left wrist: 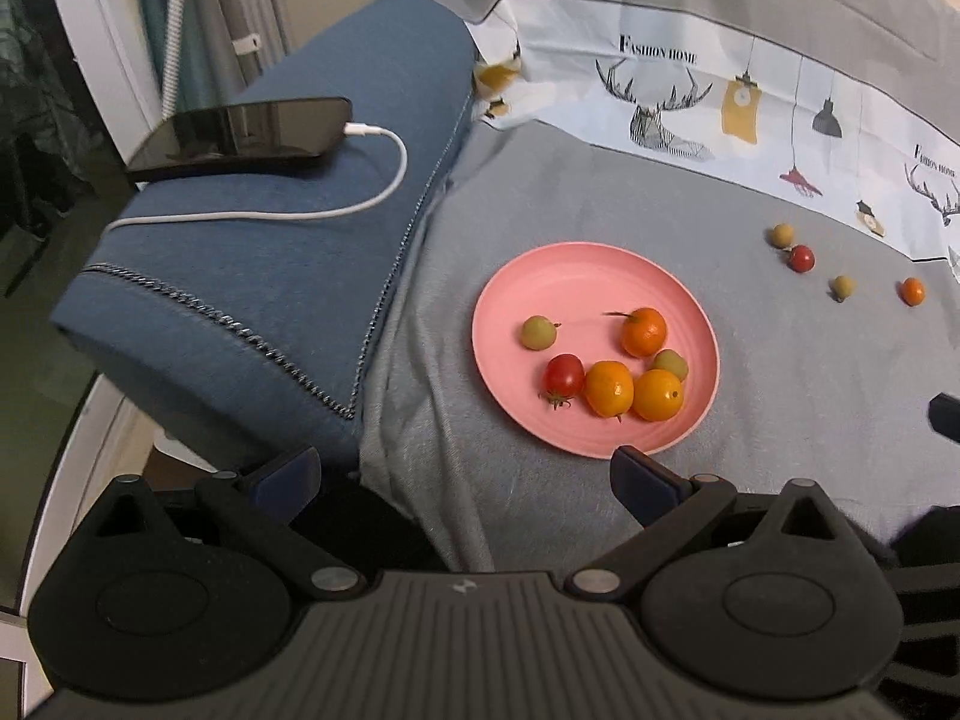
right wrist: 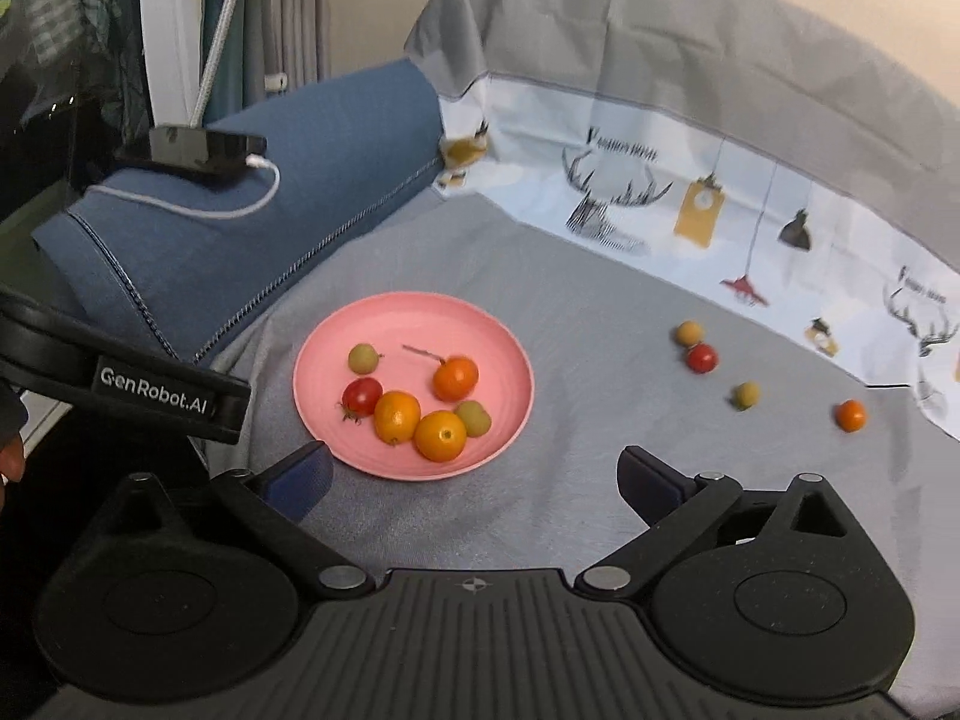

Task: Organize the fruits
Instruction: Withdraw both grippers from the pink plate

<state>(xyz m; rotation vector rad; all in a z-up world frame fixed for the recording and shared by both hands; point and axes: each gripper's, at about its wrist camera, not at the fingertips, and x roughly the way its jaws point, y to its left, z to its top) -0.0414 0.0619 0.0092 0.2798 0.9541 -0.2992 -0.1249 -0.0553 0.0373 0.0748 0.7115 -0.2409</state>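
A pink plate [left wrist: 540, 264] lies on a grey cloth and holds several small fruits: a red tomato [left wrist: 564, 375], three orange ones and two green ones. Beyond it to the right lie loose fruits: a tan one [left wrist: 782, 235], a red one [left wrist: 801, 258], a green one [left wrist: 842, 286] and an orange one [left wrist: 912, 291]. My left gripper [left wrist: 465, 471] hovers open at the plate's near rim, nothing between its fingers. My right gripper [right wrist: 475, 471] is also open and empty, just right of the plate [right wrist: 420, 303], with the loose fruits [right wrist: 701, 357] farther right.
A blue cushion [left wrist: 288, 276] rises left of the plate, with a black phone [left wrist: 240, 135] and its white cable [left wrist: 384, 192] on top. A printed sheet [left wrist: 720, 102] stands up along the back. The left gripper's body [right wrist: 150, 396] shows at the right wrist view's left edge.
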